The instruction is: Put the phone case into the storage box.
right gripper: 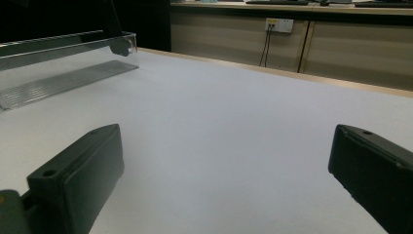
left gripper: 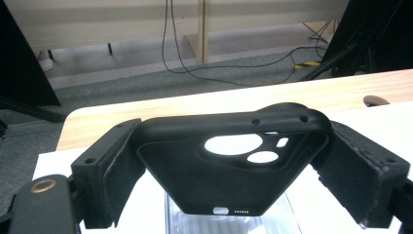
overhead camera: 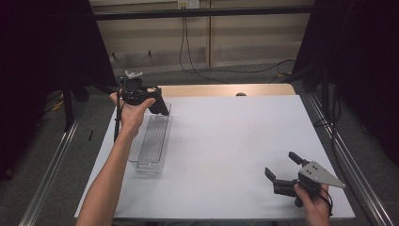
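A black phone case (left gripper: 229,161) with camera cut-outs is clamped between the jaws of my left gripper (left gripper: 229,170), held above the far end of a clear plastic tray (overhead camera: 153,139). In the high view the left gripper (overhead camera: 155,106) hangs over the tray's far end with the case (overhead camera: 159,106) in it. The tray (right gripper: 63,73) lies lengthwise on the white table's left side. My right gripper (overhead camera: 281,165) rests low near the front right corner, its jaws open with nothing between them. In its own view the right gripper (right gripper: 224,170) faces bare white table.
The white table top (overhead camera: 226,141) has a wooden strip (overhead camera: 226,90) along its far edge with a small dark spot (overhead camera: 241,94) on it. Cables run across the floor behind. Dark curtains and stand legs flank both sides.
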Action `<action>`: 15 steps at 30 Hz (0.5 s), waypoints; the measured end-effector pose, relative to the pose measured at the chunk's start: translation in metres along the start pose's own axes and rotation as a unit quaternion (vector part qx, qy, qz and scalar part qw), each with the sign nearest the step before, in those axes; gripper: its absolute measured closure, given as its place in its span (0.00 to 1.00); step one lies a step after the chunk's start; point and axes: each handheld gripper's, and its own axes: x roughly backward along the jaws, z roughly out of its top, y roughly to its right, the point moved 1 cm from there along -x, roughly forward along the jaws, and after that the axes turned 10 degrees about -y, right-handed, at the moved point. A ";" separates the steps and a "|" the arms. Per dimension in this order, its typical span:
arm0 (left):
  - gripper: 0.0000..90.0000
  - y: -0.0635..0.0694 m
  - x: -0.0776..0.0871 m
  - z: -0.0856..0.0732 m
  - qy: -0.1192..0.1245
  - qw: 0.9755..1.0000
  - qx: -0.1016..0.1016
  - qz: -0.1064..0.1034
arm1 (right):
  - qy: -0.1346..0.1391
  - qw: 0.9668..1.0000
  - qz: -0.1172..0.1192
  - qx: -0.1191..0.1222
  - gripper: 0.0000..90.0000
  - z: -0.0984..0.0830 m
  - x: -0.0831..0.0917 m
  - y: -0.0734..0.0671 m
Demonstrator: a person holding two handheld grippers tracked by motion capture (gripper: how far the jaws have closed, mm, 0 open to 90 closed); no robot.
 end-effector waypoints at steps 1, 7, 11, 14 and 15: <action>0.15 0.000 -0.001 -0.001 -0.002 1.000 -0.005 0.001 | 0.000 1.000 0.001 -0.001 0.00 0.000 0.000 0.000; 0.15 -0.001 -0.006 -0.004 -0.005 1.000 -0.002 0.000 | -0.003 1.000 0.001 -0.001 0.00 -0.001 -0.001 0.000; 0.15 0.000 -0.009 -0.005 -0.003 1.000 -0.004 0.007 | -0.003 1.000 0.001 0.001 0.00 -0.001 -0.001 0.000; 0.15 0.001 -0.011 -0.006 -0.003 1.000 -0.002 0.003 | -0.003 1.000 0.003 -0.001 0.00 -0.001 -0.001 0.000; 0.15 0.001 -0.012 -0.006 -0.002 1.000 -0.003 0.005 | -0.004 1.000 0.003 -0.001 0.00 -0.001 -0.001 0.000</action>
